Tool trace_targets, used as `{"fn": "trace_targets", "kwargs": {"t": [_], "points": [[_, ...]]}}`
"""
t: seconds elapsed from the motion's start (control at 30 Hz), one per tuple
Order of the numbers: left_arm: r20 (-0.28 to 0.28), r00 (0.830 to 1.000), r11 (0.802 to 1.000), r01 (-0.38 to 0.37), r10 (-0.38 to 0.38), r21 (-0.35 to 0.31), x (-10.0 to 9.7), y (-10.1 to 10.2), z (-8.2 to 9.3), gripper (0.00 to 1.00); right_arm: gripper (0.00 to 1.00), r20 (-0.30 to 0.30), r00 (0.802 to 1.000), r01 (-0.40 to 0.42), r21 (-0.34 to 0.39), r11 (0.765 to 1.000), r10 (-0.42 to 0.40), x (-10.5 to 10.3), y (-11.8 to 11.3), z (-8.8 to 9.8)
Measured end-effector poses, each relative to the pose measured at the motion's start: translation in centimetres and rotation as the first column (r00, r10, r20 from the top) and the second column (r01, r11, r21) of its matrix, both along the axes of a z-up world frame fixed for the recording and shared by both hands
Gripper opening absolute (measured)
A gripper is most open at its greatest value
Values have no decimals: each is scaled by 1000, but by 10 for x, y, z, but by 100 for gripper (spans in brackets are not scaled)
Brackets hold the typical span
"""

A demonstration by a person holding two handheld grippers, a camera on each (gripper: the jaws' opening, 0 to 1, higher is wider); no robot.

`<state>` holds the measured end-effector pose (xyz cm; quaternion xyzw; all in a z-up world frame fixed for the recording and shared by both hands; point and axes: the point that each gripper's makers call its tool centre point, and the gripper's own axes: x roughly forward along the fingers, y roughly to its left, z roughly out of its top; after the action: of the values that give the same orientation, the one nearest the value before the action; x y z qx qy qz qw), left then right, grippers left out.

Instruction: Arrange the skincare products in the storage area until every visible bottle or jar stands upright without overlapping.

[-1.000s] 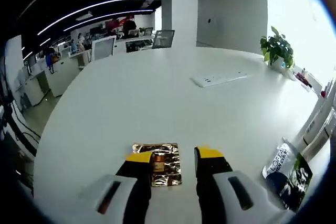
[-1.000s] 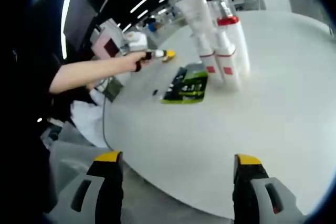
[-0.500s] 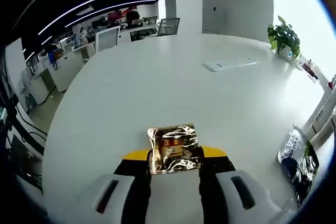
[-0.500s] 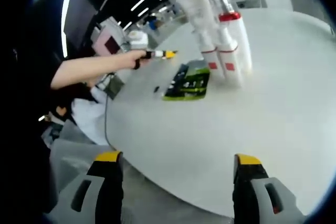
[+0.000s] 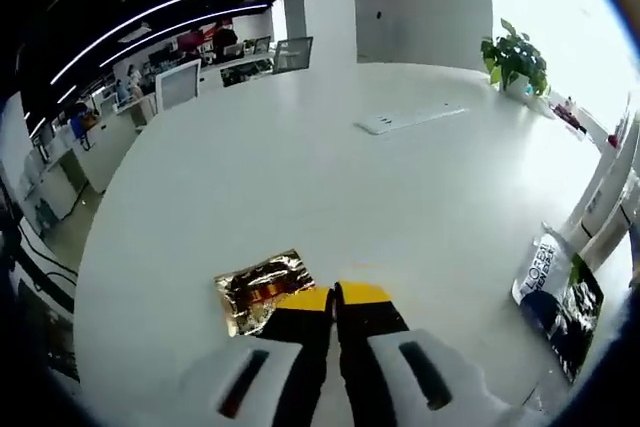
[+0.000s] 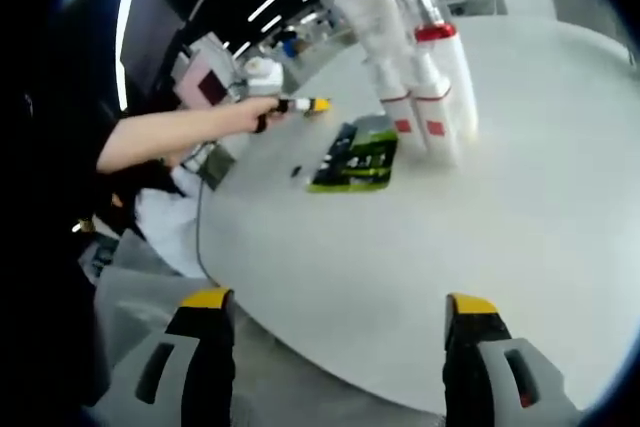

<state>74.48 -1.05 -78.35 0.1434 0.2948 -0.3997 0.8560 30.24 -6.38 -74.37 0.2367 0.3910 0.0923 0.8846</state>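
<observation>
Surface: white round table (image 5: 300, 157) in an open office.
Left gripper (image 5: 335, 297): jaws pressed together, gold foil sachet (image 5: 262, 289) lying flat just left of the tips, lower centre.
Right gripper (image 6: 340, 302): jaws spread over table edge.
Right gripper view: red-capped white bottles (image 6: 435, 87) upright, upper centre; green-black sachet (image 6: 358, 157) flat beside them.

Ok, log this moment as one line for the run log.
left hand-held gripper: shut, empty | gold sachet: flat on table, beside its jaws | right hand-held gripper: open, empty | white bottles: upright | green sachet: lying flat
</observation>
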Motion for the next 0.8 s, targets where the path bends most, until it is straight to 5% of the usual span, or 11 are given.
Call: {"fn": "trace_targets", "kwargs": {"t": [0.03,0.1,0.13,0.2,0.23,0.33,0.53,0.57,0.67,0.73,0.8], "points": [[33,998,996,-45,48,-81,8,5,15,18,89,1,1000,6,1,1000,-6,0,-1,0],[53,998,998,-28,31,-58,16,18,22,35,89,-1,1000,15,5,1000,-15,0,-3,0],[78,997,999,29,-27,-25,20,22,23,42,89,-2,1000,17,7,1000,-17,0,-3,0],[86,969,969,222,-232,111,23,26,17,53,89,-2,1000,17,11,1000,-17,0,-2,0],[3,961,939,271,-278,213,26,39,3,55,89,-3,1000,13,12,1000,-13,0,-1,-1],[-72,966,933,260,-250,249,23,46,-2,56,89,-9,1000,0,8,1000,0,-1,1,-2],[-228,929,900,346,-291,264,13,37,-6,55,89,-20,1000,3,12,1000,-3,-2,1,-4],[-221,934,898,337,-281,282,17,37,-6,56,89,-23,1000,3,11,1000,-3,-3,1,-5],[-256,900,845,424,-353,326,24,30,-10,56,89,-27,1000,0,10,1000,0,-3,1,-6],[-229,883,816,467,-409,342,29,24,-10,58,89,-30,1000,0,9,1000,0,-4,1,-6],[-236,874,809,484,-425,334,27,18,-9,59,89,-32,999,5,9,1000,-4,-4,0,-6]]}}
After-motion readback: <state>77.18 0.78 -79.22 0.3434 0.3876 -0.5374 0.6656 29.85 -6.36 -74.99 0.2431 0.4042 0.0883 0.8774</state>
